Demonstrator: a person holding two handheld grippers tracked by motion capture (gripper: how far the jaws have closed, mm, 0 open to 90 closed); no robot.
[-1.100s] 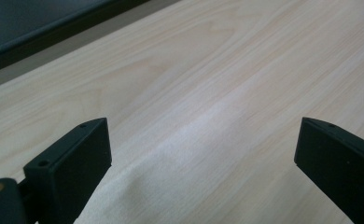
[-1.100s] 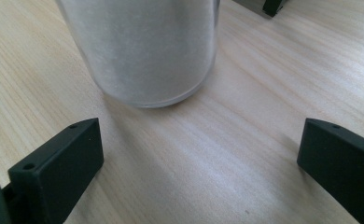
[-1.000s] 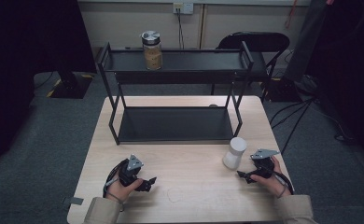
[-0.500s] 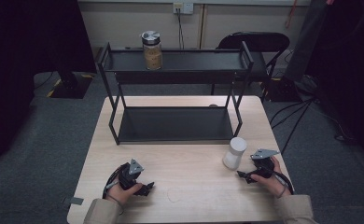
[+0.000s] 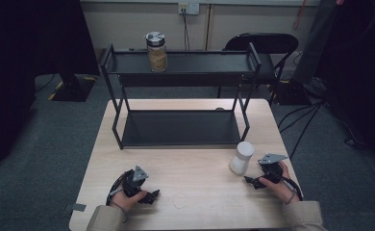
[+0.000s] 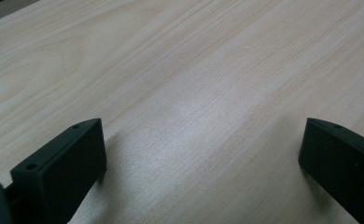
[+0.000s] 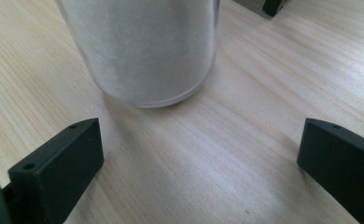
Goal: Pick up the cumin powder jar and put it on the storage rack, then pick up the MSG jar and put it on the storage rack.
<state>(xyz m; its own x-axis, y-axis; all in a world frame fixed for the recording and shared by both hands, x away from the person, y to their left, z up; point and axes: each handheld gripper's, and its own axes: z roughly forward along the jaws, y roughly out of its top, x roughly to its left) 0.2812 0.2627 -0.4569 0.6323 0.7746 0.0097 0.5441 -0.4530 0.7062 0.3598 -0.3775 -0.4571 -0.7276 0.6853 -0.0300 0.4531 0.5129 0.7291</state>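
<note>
Here the white jar (image 5: 242, 157) stands upright on the table (image 5: 200, 159), right of centre, near the rack's (image 5: 181, 127) front edge. The right gripper (image 7: 199, 154) sits just beside it, jaws wide, not touching. The left gripper (image 6: 201, 154), having just opened wider, holds nothing.

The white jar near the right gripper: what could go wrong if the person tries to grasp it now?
1. The white jar is tall and upright; the right gripper, open, is aimed at its base, so a push there may tip it.
2. It stands close to the rack, so a shove could knock it against the frame.
3. Its wall looks smooth, so it may slip.
</note>
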